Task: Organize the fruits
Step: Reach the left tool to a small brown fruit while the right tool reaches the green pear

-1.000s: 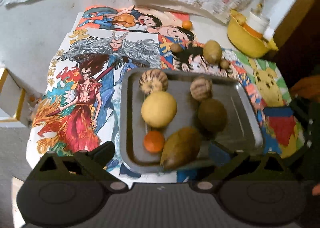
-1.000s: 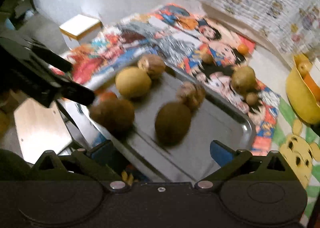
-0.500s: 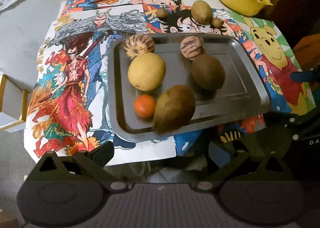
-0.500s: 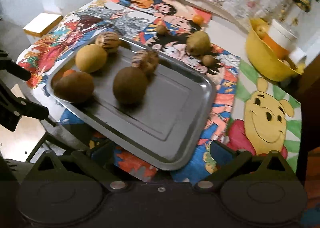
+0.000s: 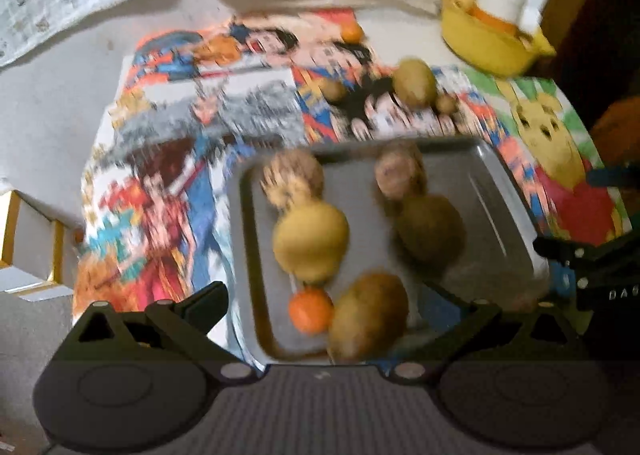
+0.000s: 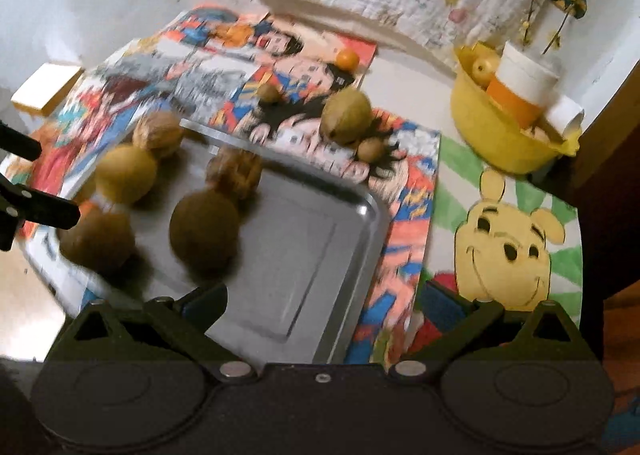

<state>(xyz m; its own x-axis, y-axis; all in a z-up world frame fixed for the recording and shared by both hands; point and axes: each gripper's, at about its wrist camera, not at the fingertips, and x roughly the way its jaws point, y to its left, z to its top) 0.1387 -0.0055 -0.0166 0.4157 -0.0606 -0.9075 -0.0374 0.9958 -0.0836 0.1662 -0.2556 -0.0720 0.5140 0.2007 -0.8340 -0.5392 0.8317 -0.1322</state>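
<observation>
Steel tray [image 6: 320, 255] lies just ahead of both claws, six fruits gathered on its left half, likely sorted there. Left claw [image 5: 344, 303] and right claw [image 6: 324, 303] both gape apart, holding nothing. Beyond, a green pear [image 6: 346, 117] waits on the mat, probably next.

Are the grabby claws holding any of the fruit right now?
No. Both the left gripper and the right gripper have their jaws wide open with nothing between them. The fruit just sits on the metal tray.
</observation>
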